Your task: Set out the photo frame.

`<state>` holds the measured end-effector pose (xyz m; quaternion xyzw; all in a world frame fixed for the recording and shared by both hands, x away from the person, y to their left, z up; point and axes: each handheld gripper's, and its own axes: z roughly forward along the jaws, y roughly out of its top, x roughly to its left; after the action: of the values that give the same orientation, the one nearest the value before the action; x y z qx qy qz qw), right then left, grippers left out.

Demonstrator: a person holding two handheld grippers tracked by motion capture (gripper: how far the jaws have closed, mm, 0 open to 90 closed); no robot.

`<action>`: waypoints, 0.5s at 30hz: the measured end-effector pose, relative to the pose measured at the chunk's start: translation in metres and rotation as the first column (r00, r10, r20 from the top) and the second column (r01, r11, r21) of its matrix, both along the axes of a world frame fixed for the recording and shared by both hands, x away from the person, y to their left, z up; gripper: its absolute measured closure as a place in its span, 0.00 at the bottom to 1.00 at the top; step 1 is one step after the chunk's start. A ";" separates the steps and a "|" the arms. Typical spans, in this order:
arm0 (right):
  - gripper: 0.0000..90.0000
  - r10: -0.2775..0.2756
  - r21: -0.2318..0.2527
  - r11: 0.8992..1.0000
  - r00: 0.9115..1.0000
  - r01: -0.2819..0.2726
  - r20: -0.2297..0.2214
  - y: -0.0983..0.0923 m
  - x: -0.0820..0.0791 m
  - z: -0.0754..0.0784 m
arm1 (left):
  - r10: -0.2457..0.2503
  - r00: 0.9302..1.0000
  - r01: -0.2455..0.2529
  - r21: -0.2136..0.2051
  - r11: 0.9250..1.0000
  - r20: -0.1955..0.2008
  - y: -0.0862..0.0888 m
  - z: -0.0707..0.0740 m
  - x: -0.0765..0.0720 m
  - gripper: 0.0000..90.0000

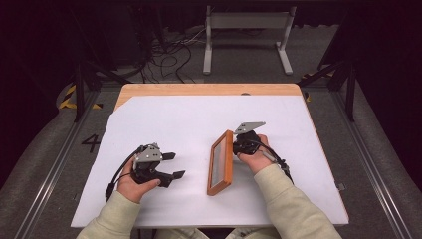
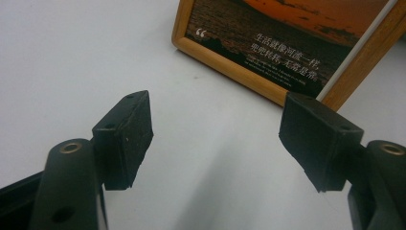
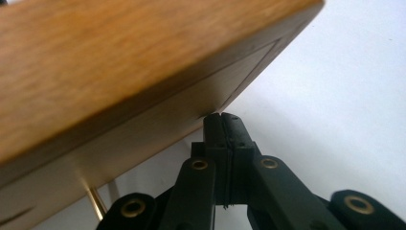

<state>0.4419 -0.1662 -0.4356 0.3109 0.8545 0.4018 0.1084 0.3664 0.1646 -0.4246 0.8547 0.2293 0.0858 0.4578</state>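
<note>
The right claw [image 3: 224,120] is shut tight with nothing between its jaws, its tips pushing against the back of the picture frame [image 1: 221,162], which stands tilted on its edge on the table [image 1: 189,119]. With only a push holding it, the picture frame could tip over face down toward the left claw [image 1: 171,166], which waits beside it, jaws wide and empty.

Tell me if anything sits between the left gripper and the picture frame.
Nothing visible does. The left gripper stands open over bare white table, and only that surface lies between it and the frame. The right gripper, shut, is at the frame's far side, behind its back.
</note>
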 end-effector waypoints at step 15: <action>0.77 -0.116 -0.061 0.991 0.993 0.118 0.037 -0.018 -0.010 0.024 | 0.014 1.000 -0.014 0.014 1.000 0.004 0.002 -0.001 0.000 0.31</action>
<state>0.4323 -0.1842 -0.4117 0.3503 0.8452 0.3726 0.1556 0.3667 0.1670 -0.4260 0.8561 0.2338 0.0921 0.4517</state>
